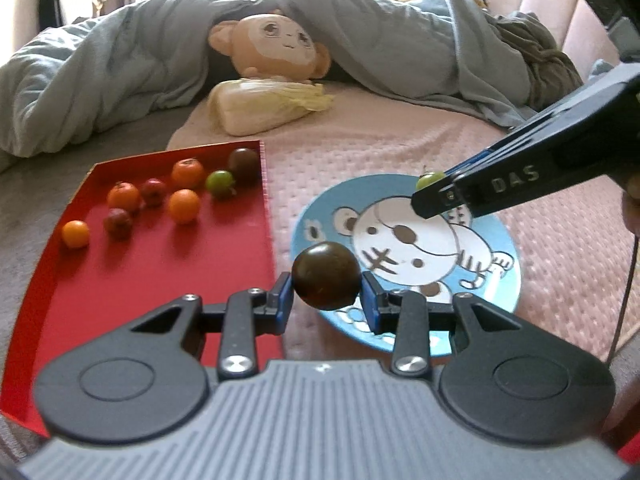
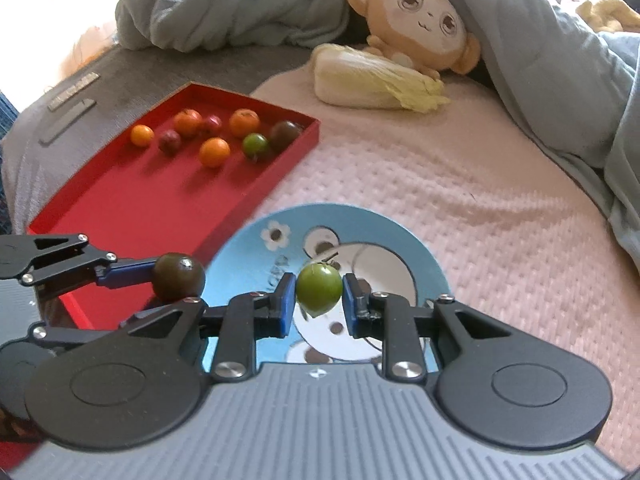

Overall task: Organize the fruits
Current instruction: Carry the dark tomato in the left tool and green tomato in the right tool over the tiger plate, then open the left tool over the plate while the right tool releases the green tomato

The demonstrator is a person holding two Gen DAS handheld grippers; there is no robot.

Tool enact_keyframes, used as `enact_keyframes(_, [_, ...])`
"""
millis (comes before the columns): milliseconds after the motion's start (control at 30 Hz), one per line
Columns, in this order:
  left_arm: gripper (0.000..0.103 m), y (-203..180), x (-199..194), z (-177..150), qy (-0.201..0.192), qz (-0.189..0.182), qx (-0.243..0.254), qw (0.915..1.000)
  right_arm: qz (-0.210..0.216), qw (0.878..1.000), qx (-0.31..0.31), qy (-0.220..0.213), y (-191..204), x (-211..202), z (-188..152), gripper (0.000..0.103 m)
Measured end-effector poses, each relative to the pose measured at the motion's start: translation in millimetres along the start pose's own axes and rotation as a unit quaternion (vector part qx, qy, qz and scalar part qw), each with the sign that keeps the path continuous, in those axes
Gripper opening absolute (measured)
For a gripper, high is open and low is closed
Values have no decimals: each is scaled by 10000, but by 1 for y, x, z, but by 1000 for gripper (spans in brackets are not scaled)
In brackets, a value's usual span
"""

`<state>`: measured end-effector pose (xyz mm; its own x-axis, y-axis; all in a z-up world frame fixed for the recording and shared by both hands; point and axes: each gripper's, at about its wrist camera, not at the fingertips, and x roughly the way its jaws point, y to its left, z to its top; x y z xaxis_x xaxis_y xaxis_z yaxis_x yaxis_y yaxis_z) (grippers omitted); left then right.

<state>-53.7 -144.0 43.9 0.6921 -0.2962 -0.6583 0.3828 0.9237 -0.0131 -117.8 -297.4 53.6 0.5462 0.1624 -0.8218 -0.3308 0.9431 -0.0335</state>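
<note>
**Both claws carry a fruit above the bear plate**

The left gripper point(image 1: 326, 292) pinches a dark brown fruit point(image 1: 326, 275) between its two blue pads, jaws spread only as wide as the fruit. The fruit is nearly round, so no long axis can be told. It hangs over the near-left rim of the blue plate point(image 1: 508, 240), just right of the red tray's point(image 1: 140, 280) right wall.

The right gripper point(image 2: 319, 298) grips a green fruit point(image 2: 319, 288) the same way, its jaws narrowed to the fruit's width. A short stem points up and slightly away from the claw; the body is otherwise round. It sits over the middle of the plate point(image 2: 400, 240), above the printed bear. In the left wrist view this claw point(image 1: 430, 190) comes in from the right with the green fruit point(image 1: 430, 178) at its tip, beyond and to the right of the left claw.

Ahead and left of both claws, the tray holds eight fruits:
- four orange ones, for instance the orange fruit point(image 1: 184, 205) nearest the tray's middle
- two small red ones, such as the red fruit point(image 1: 118, 222)
- one green tray fruit point(image 1: 220, 182)
- one dark tray fruit point(image 1: 243, 162), touching or just beside the green one

Counting the two held, that makes two green and two dark brown.

Farther ahead lie a napa cabbage point(image 1: 264, 106), its long axis running left to right, and a plush monkey point(image 1: 276, 46) under a grey-blue blanket point(image 1: 120, 68).
</note>
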Motion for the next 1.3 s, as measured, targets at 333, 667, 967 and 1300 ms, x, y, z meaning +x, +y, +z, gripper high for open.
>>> enact_keyframes(333, [39,-27,17,-7,105,-259,212,9994,-48,9996,30,289,-9,16,-4,29])
enact_keyframes(667, [39,-39,30,-13,271,-337,309,9986,-47,9989,26,456,-6,25,-5,29])
enact_keyframes(967, [39,-41,34,-15,347,-342,306,9983,-133,9972,132,718,-15,36,-13,29])
enact_keyframes(1300, [41,-42,35,-18,437,-380,343,9977,-204,9968,201,743,-19,39,-14,30])
